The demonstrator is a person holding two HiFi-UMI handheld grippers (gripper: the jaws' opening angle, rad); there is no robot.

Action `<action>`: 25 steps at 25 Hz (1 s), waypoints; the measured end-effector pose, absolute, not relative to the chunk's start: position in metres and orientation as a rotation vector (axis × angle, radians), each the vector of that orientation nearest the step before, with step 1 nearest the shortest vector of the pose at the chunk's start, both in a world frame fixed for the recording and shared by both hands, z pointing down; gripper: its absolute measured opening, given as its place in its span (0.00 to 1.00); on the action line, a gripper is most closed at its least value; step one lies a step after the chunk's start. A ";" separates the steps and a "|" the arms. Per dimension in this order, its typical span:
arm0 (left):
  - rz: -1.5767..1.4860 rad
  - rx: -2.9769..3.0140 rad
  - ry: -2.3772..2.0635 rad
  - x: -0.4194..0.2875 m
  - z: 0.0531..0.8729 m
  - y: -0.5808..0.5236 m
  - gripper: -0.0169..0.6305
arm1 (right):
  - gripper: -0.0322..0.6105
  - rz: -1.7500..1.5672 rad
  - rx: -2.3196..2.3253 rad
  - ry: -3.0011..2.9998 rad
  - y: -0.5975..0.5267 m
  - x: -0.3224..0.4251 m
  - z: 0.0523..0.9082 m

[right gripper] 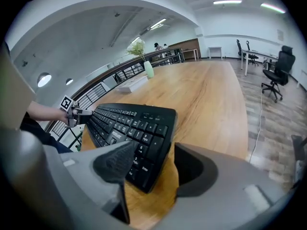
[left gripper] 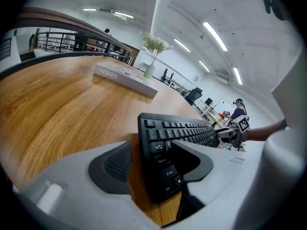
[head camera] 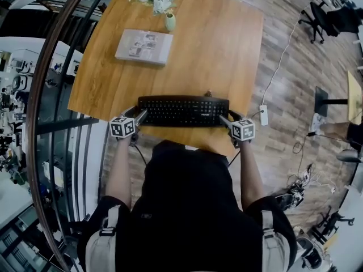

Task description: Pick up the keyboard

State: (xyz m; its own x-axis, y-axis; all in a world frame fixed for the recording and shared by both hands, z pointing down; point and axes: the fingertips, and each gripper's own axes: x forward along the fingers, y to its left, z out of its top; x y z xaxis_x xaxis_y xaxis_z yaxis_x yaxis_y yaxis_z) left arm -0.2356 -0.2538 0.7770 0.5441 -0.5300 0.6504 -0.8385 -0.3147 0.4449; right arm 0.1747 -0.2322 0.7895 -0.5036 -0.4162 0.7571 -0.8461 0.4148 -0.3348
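Observation:
A black keyboard (head camera: 182, 111) lies flat along the near edge of the wooden table (head camera: 227, 50). My left gripper (head camera: 140, 116) is at its left end and my right gripper (head camera: 224, 119) at its right end. In the left gripper view the keyboard (left gripper: 182, 131) end sits between the jaws of the left gripper (left gripper: 151, 164); one pad hangs over the keys, and bare wood shows beside the other. In the right gripper view the keyboard (right gripper: 124, 121) end likewise lies between the spread jaws of the right gripper (right gripper: 153, 169). Neither pair of pads presses on it.
A book (head camera: 144, 46) lies at the far left of the table, with a small green vase of white flowers (head camera: 169, 21) behind it. A glass railing runs along the left. A power strip (head camera: 264, 114) and cable lie on the floor to the right.

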 end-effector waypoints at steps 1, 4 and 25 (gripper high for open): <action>0.497 1.999 -1.087 -0.234 0.777 -0.254 0.40 | 0.46 0.983 1.058 -2.102 -0.232 0.174 0.789; 0.507 2.016 -1.008 -0.225 0.778 -0.252 0.40 | 0.46 1.018 1.034 -2.114 -0.234 0.169 0.791; 0.419 1.949 -1.125 -0.221 0.775 -0.261 0.43 | 0.47 1.154 1.140 -2.121 -0.236 0.164 0.794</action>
